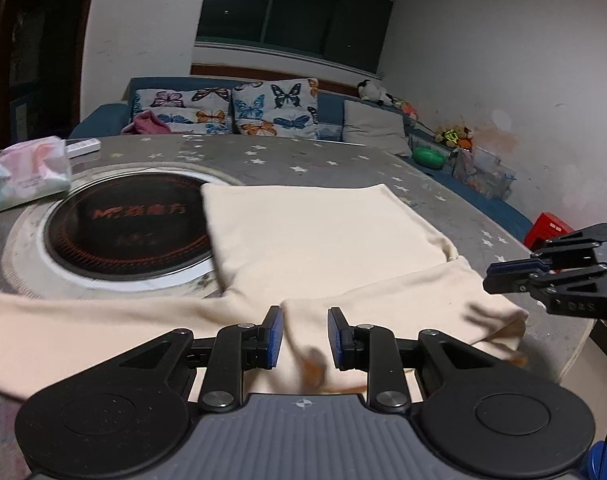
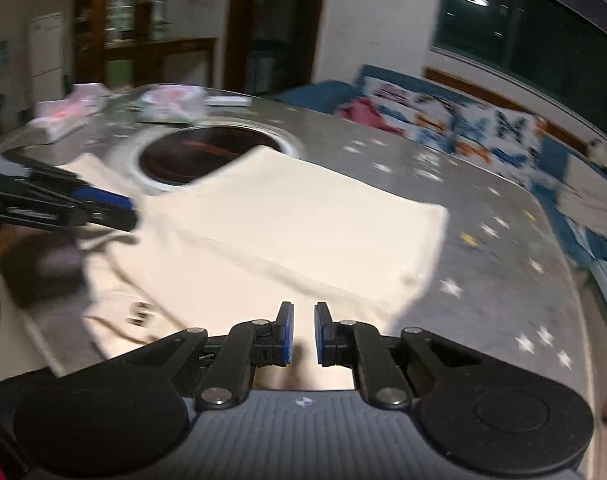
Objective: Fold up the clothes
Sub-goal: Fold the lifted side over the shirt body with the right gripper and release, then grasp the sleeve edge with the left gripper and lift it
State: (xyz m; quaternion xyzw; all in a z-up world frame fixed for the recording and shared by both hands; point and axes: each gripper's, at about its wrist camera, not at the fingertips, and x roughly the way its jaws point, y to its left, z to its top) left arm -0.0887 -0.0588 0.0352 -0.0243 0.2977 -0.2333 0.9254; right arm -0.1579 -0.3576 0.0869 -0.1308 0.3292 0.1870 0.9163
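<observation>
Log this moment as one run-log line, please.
stage: mid-fold | cream garment partly folded on table | left tongs open, over the cloth | right tongs open, over the cloth | nothing gripped

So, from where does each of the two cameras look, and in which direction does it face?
Left wrist: sits on the left gripper, low above the near table edge, facing the cream garment and sofa; its open fingers and the right gripper show.
Right wrist: sits on the right gripper, facing the garment and cooktop; its open fingers and the left gripper show.
Shared: garment, cooktop, table, sofa.
</observation>
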